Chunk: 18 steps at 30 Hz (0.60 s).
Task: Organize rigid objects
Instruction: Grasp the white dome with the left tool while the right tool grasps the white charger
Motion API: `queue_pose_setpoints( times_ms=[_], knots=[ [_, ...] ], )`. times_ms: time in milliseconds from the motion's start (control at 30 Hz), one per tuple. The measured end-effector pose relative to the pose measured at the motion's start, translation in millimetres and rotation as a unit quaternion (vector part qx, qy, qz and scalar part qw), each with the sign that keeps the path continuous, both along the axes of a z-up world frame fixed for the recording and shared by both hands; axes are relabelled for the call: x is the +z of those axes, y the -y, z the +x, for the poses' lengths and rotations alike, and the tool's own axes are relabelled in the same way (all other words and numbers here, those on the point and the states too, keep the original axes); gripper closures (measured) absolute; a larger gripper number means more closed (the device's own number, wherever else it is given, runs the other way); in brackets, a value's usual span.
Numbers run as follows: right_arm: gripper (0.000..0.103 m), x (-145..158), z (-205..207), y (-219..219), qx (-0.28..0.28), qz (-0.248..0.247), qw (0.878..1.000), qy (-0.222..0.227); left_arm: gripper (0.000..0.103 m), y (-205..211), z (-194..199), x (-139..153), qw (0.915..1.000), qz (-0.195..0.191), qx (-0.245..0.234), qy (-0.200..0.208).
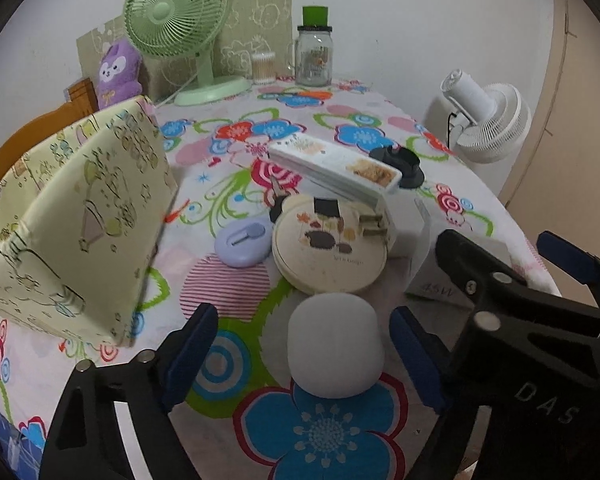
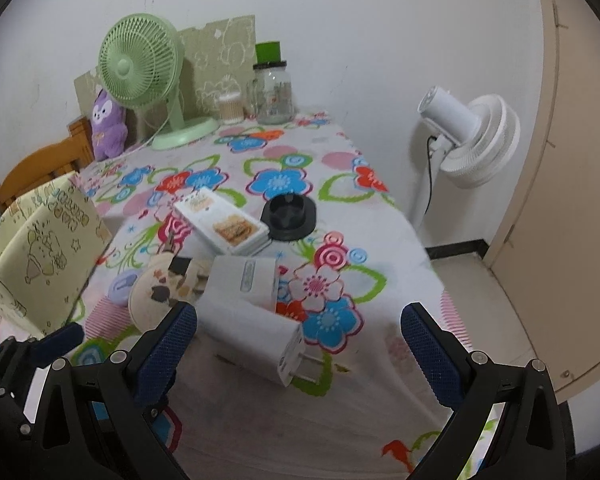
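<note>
Straddling one white rounded speaker (image 1: 335,350), the left hand-held gripper (image 1: 300,354) stands released, its pads clear of it; beyond lie one round tin (image 1: 330,246), one lilac case (image 1: 246,242) and one fabric bin (image 1: 80,216) to its left.

The right hand-held gripper (image 2: 298,338) gapes over one white charger (image 2: 260,344); bare worktop (image 2: 380,280) runs to the edge on its right.

Soft, even indoor light; slight blur, strong fisheye edge distortion.

Floral tablecloth (image 1: 340,128) (blue, red); green fan (image 1: 172,8).
</note>
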State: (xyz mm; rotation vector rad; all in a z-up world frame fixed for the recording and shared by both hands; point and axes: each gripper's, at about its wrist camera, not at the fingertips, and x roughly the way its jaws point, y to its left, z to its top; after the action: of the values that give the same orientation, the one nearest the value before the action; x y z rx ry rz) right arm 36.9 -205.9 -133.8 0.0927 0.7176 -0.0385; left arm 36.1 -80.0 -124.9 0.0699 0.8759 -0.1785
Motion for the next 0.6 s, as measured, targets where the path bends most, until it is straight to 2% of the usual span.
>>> queue_pose_setpoints(
  times_ms=[167, 267, 300, 467, 600],
  knots=[
    [0.0, -3.7, 2.2, -5.9, 0.009, -0.006, 1.0, -0.005, 0.031, 4.9, 0.5, -6.8, 0.9998, 0.011, -0.013, -0.013],
    [0.0, -5.3, 4.3, -8.5, 0.012, -0.012, 1.0, -0.007, 0.044, 8.0, -0.7, -5.9, 0.9996, 0.007, -0.025, -0.008],
    [0.0, -6.1, 5.5, -9.2, 0.012, -0.014, 1.0, -0.009, 0.052, 9.9, -1.7, -5.7, 0.9995, 0.004, -0.032, -0.007],
    [0.0, -10.5, 10.8, -13.3, 0.015, -0.025, 0.999, -0.02, 0.053, 11.5, -1.7, -4.6, 0.9993, 0.008, -0.036, -0.004],
    [0.0, -15.1, 16.8, -15.9, 0.017, -0.018, 0.999, -0.031, 0.054, 6.1, 4.8, -3.4, 0.9996, 0.024, -0.013, 0.003]
  ],
)
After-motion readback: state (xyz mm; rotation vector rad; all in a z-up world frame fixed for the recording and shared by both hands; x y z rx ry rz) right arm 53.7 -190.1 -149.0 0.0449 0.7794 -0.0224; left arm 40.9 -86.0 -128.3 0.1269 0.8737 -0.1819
